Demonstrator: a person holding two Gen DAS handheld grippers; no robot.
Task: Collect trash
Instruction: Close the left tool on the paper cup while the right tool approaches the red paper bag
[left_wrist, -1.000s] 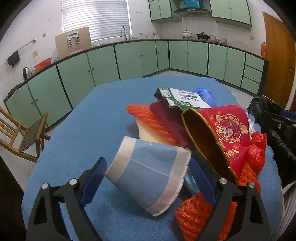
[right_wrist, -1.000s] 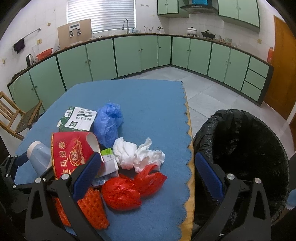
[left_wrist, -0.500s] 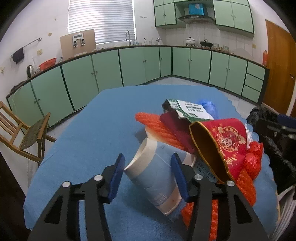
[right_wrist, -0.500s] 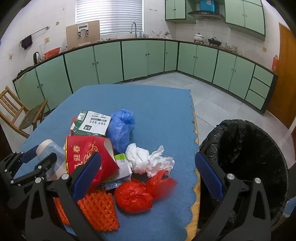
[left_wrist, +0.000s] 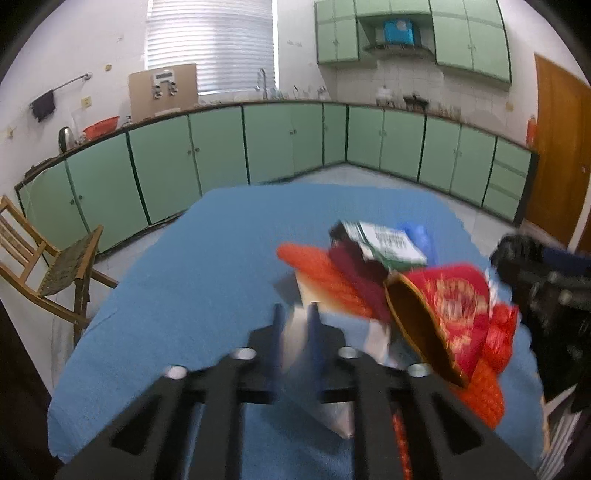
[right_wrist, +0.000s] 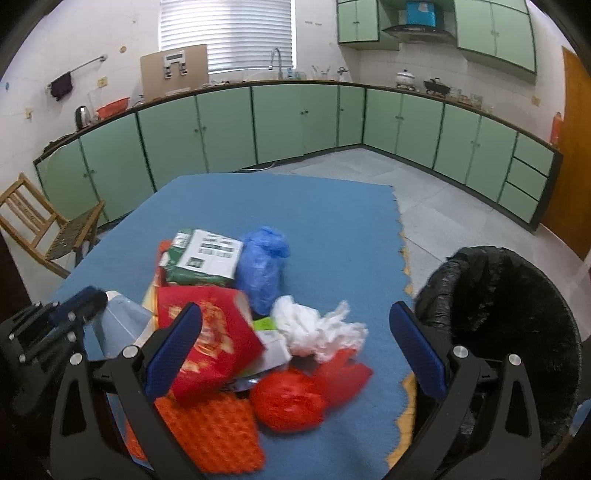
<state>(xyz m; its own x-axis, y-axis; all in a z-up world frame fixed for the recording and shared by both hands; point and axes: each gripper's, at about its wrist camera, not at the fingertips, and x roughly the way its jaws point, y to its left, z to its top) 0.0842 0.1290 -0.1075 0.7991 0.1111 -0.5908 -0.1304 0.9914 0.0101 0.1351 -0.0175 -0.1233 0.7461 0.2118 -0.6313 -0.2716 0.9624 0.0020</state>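
Left gripper (left_wrist: 294, 325) pinches the flattened paper cup (right_wrist: 123, 326); right gripper (right_wrist: 295, 350) spread wide; carry cup level toward bin (right_wrist: 517, 295) at three o'clock.

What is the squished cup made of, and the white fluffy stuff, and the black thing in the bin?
The cup looks like matte paper: its wall flattens between the left gripper's jaws. The white stuff looks like crumpled tissue or thin plastic; hard to tell. The bin liner looks like thin glossy plastic, wrinkled and shiny.
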